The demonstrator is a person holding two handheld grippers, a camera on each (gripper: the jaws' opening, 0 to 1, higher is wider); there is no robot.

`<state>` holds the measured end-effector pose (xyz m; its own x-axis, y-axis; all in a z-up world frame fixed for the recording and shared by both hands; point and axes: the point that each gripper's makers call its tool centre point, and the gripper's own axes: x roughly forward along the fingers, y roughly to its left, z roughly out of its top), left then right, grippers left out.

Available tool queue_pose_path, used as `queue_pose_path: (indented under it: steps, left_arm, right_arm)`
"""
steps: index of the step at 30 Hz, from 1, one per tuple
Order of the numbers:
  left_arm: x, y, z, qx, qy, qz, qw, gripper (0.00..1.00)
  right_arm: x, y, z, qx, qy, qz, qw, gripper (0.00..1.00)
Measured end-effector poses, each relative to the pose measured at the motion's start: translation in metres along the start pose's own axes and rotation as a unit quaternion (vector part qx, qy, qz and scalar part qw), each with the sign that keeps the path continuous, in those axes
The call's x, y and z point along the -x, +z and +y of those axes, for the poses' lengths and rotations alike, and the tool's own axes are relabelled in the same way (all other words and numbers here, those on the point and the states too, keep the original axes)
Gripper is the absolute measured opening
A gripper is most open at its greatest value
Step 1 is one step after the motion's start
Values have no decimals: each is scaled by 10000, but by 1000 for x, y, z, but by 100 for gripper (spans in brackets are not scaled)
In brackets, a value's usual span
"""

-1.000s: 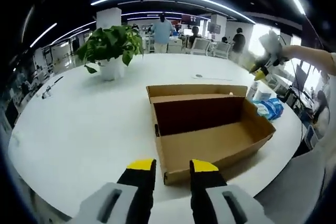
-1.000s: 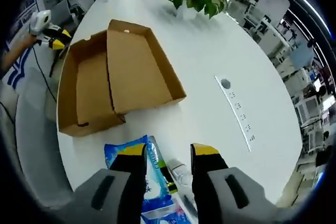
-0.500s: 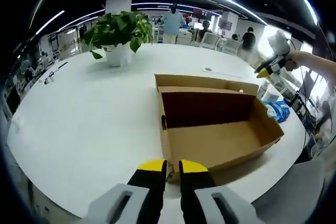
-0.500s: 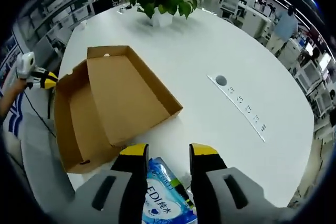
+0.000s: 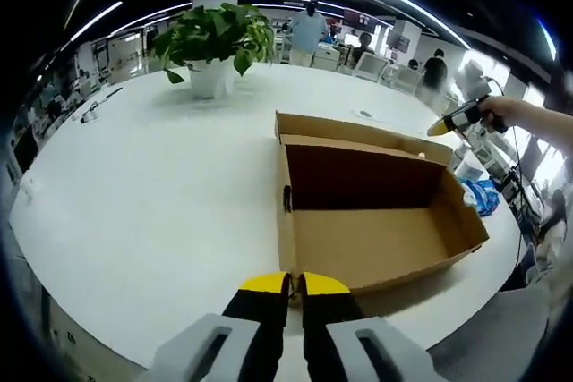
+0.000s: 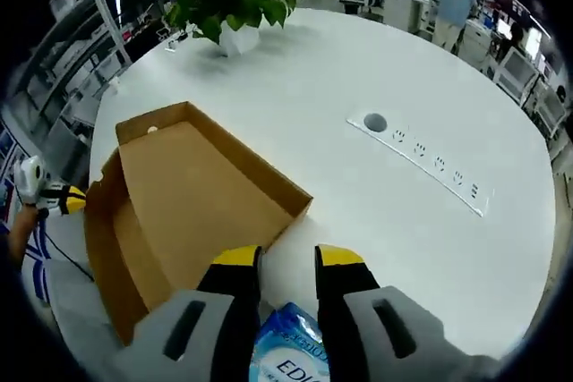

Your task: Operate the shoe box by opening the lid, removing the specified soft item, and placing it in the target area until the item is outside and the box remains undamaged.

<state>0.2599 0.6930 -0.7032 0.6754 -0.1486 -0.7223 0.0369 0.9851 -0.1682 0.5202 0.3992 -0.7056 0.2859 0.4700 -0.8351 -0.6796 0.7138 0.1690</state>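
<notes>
Lying at the bottom centre of the right gripper view, a blue soft pack (image 6: pixel 288 355) sits under the right gripper (image 6: pixel 285 257), fingers slightly parted (contact unclear). The shoe box (image 6: pixel 192 199), lid open, lies upper left. The left gripper (image 5: pixel 284 284) is nearly closed, empty.

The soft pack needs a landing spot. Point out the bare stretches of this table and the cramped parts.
Bare white table runs between the open shoe box and the socket strip, and from the box to the potted plant. It is crowded at the near edge, where the blue soft pack lies by the right gripper.
</notes>
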Motion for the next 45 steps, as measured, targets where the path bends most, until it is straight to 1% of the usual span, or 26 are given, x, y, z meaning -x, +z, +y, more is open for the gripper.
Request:
queue_pose_path:
  steps: [3,7,9,15,17,19,20,21,26,27,41,45]
  left_arm:
    - [0,0,-1,10,-5,4,10000,4]
    - [0,0,-1,-7,15,21,10000,4]
    - [0,0,-1,-34,35,41,10000,4]
    - [0,0,-1,-56,53,81,9999,4]
    - [0,0,-1,-69,57,103,9999,4]
    - [0,0,-1,-72,60,120,9999,4]
    - [0,0,-1,-76,61,131,9999,4]
    - [0,0,-1,-75,59,126,9999,4]
    - [-1,0,-1,-68,57,142,9999,4]
    - [-1,0,-1,-72,59,147,9998,4]
    - [-1,0,-1,-115,54,168,9998,4]
    - [-1,0,-1,-120,48,171,9998,4]
  right_arm:
    - [-8,1,2,-188,2,-26,9998,21]
    - [-17,0,3,-670,-11,-77,9977,20]
    - [-21,0,1,-760,-67,-134,9970,18]
    - [-37,-8,4,-937,-90,-12,9956,15]
    - [-40,-10,4,-1063,-100,36,9943,13]
    - [-41,-11,8,-1206,-57,59,9927,7]
    - [-41,-11,8,-1301,-92,67,9914,8]
    - [-42,-12,7,-1217,-131,89,9924,7]
    - [-42,-11,5,-1231,-142,81,9923,6]
    - [-41,-11,4,-1172,-147,75,9930,6]
    - [-21,1,8,-1107,-200,-224,9934,4]
    - [-15,5,8,-1107,-267,-349,9929,3]
